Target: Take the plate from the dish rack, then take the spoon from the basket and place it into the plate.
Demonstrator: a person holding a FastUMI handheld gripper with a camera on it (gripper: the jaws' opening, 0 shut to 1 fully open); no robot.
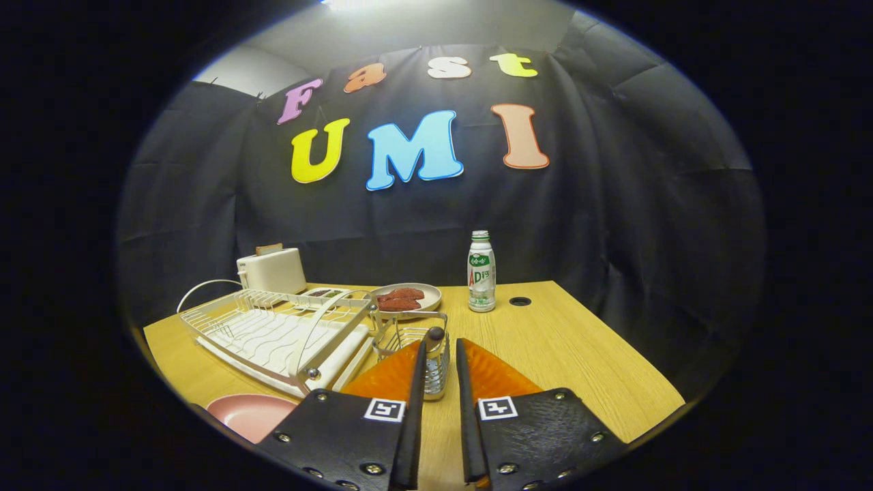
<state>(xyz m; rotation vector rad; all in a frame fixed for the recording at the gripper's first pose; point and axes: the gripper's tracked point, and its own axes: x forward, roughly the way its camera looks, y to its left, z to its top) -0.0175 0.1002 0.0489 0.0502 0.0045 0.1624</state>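
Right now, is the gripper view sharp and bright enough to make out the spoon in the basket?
Gripper view: the table is evenly lit and in focus, though fisheye bends its edges and the dish rack. The spoon shows as a dark knob above the wire basket, between the open gripper fingers; glare glints on the basket wires.

The claw point(440, 348) is built from two broad, flat plates with a pebbled, leather-like grain, one on each side. Each plate narrows forward into a thin, blade-like finger point(419, 368), and the two stand a little apart with a slim gap between them. Round metal screws stud the plates along their edges and corners. Near the inner front corner of each plate sits a small square white tag printed with a black block pattern. A ribbed, translucent panel backs each finger on its outer side.
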